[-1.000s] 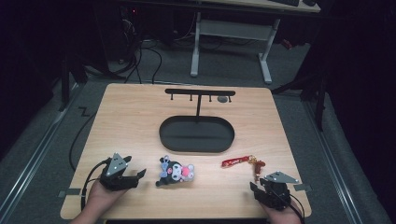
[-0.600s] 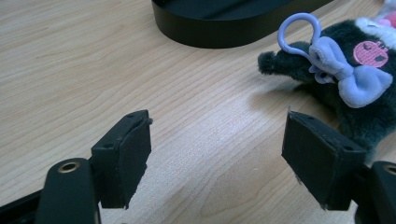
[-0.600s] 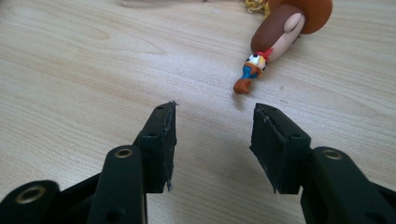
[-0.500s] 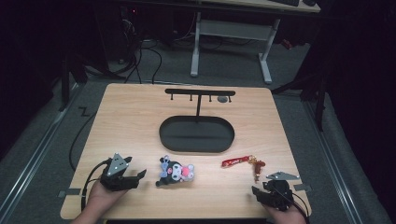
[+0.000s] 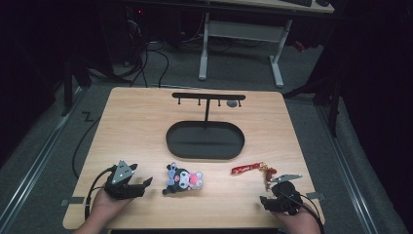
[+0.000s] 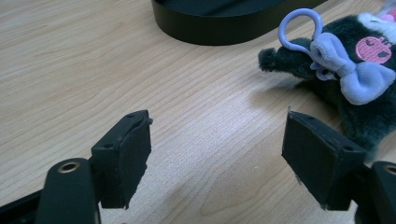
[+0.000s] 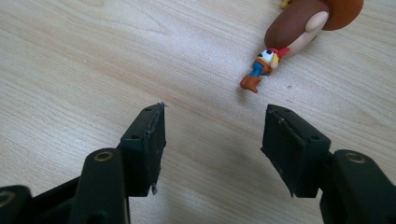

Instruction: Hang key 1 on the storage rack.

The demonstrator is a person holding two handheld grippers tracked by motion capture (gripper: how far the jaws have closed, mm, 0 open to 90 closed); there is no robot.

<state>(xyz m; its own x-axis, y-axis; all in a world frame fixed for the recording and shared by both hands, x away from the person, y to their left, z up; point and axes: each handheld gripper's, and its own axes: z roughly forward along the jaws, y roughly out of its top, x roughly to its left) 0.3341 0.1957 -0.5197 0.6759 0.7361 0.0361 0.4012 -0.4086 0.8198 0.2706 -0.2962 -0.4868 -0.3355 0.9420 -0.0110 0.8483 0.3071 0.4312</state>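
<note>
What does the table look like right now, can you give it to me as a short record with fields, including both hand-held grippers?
surface: wooden table
far middle: black oval tray with a hook rack standing behind it
near left: dark plush toy with a lilac bow and loop, lying on its side
near right: small figure keychain with a red strap
left hand-held gripper: open, nothing between the jaws, plush toy just beside it
right hand-held gripper: jaws have just been opening, nothing between them, keychain ahead of it

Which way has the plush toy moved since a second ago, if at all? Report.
No. The plush toy keeps its spot below and left of the oval base.
</note>
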